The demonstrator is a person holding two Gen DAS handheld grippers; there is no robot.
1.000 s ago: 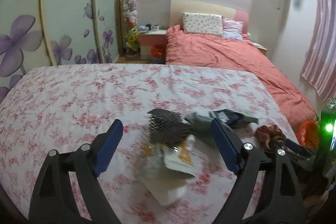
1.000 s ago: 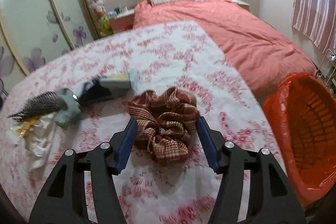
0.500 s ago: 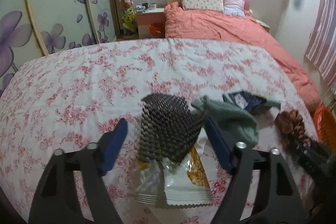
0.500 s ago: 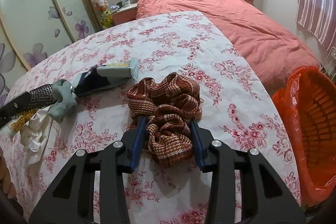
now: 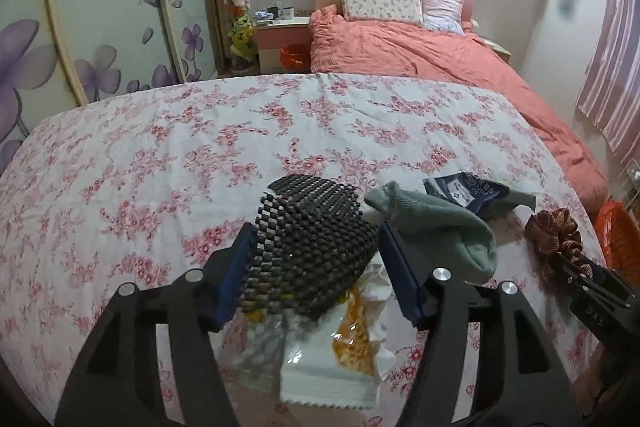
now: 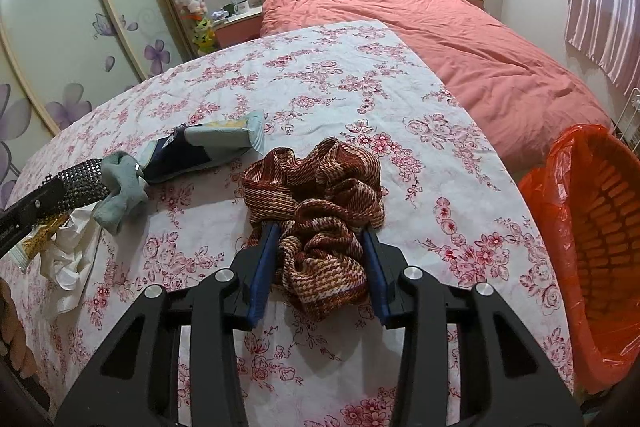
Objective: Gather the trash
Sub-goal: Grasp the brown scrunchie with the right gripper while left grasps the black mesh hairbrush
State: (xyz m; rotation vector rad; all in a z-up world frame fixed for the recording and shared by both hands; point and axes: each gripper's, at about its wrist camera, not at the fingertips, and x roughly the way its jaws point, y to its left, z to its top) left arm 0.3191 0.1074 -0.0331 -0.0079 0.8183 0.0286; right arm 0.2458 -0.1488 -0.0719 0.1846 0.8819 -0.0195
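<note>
The black mesh piece (image 5: 308, 247) is clamped between the fingers of the left gripper (image 5: 316, 247), above the snack wrapper (image 5: 344, 359) on the flowered tabletop (image 5: 160, 155). The brown woven scrunchie (image 6: 320, 203) is grasped by the right gripper (image 6: 320, 251), just left of the orange bin (image 6: 592, 247). Both catches are best lifted clear before being swung over the bin's rim (the wrapper could be dragged along). The mesh's long axis is judged to run away from the camera, towards the far edge; the scrunchie is round, with no clear heading.
</note>
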